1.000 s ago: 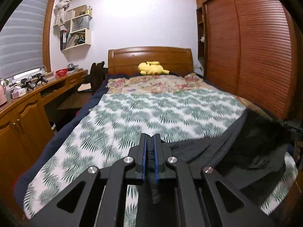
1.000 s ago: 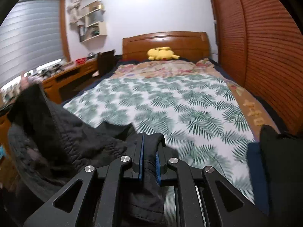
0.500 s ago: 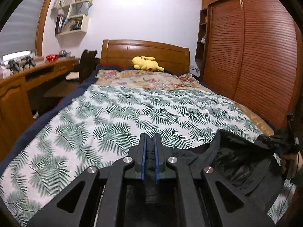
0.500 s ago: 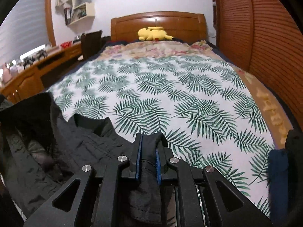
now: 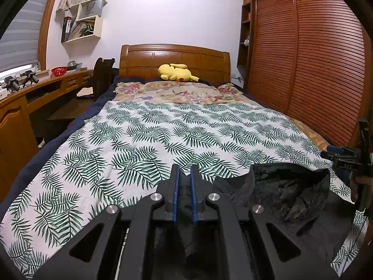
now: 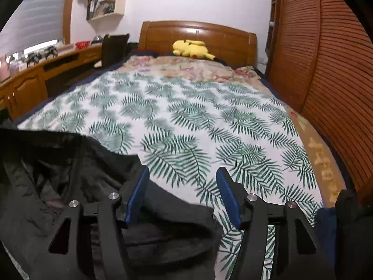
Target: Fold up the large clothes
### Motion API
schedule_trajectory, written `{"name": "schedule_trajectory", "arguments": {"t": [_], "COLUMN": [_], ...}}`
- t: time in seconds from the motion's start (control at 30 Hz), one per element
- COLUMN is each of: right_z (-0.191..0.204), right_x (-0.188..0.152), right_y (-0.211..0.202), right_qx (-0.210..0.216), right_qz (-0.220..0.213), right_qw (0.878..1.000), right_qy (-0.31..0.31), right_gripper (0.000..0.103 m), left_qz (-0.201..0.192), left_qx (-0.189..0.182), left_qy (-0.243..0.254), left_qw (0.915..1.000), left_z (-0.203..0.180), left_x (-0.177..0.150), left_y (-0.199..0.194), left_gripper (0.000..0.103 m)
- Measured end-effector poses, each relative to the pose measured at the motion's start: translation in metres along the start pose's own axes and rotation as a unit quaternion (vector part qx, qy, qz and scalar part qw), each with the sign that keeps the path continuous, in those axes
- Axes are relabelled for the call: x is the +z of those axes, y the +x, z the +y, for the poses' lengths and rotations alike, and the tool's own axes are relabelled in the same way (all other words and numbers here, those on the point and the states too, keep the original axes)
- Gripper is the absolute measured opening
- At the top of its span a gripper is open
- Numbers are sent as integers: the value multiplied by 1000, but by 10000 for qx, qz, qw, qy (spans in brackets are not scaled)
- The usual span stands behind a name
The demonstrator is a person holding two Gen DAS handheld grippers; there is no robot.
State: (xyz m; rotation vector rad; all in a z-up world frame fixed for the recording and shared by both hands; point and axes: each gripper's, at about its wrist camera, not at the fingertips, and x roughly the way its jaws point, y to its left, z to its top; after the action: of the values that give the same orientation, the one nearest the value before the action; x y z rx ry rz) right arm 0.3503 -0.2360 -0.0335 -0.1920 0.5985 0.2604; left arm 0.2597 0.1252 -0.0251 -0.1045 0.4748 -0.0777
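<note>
Black jacket (image 6: 70,186) at foot of bed (image 5: 163,128), spread crosswise between tools. Left gripper (image 5: 184,182) clamped on edge. Right gripper (image 6: 181,186) just opening, pads clear, released fabric directly beneath.

Both cameras sit low at the foot of the bed (image 5: 163,126), close above the leaf-pattern cover (image 6: 186,116), and look along it toward the headboard (image 5: 174,58). The left wrist view stands more to the left and shows the desk (image 5: 35,93) at its left edge. The right wrist view stands nearer the wardrobe (image 6: 326,70). Both views share the yellow plush toy (image 6: 191,47) at upper centre and the dark garment (image 5: 291,191) at the bottom.
</note>
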Motion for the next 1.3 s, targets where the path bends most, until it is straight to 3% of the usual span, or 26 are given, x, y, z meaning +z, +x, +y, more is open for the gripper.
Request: {"name": "schedule_trajectory", "arguments": {"t": [0.27,0.47,0.6,0.73,0.93,1.07,1.2,1.23,1.3], "right_z": [51,113,150,165,155,154,158,159,163], "right_x": [-1,-12,-22,-22,-5,-5,-20,-22,-24], "right_y": [2,11,22,41,80,107,133,134,134], "right_qx": [660,1402,1647,1491,1185,1203,952,920,861], "right_qz": [218,568,820,1004,1277,1731,2300,2327,2306], "right_qw": [9969,9847,9746,9723,9743,9657,9520,9511,9494], "right_qy": [-376,-861,-1280,-1495,-1431,-1519,-1781,-1813,-1951], "right_gripper": [66,66,66,66,66,66,66,65,53], "left_qz": [-106,-104,-65,-36,-124,-125,-114,-118,-124], "left_qx": [-85,48,44,46,-35,-30,-62,-64,-74], "left_qy": [-64,195,210,157,168,156,136,132,127], "left_qw": [9999,9997,9997,9999,9998,9998,9998,9998,9998], "left_z": [3,-4,-1,5,10,11,13,13,13], "left_x": [4,2,0,0,0,0,-1,-1,-1], "left_y": [-15,-25,-26,-27,-34,-34,-35,-36,-36], "left_gripper": [13,18,18,18,19,19,19,19,19]}}
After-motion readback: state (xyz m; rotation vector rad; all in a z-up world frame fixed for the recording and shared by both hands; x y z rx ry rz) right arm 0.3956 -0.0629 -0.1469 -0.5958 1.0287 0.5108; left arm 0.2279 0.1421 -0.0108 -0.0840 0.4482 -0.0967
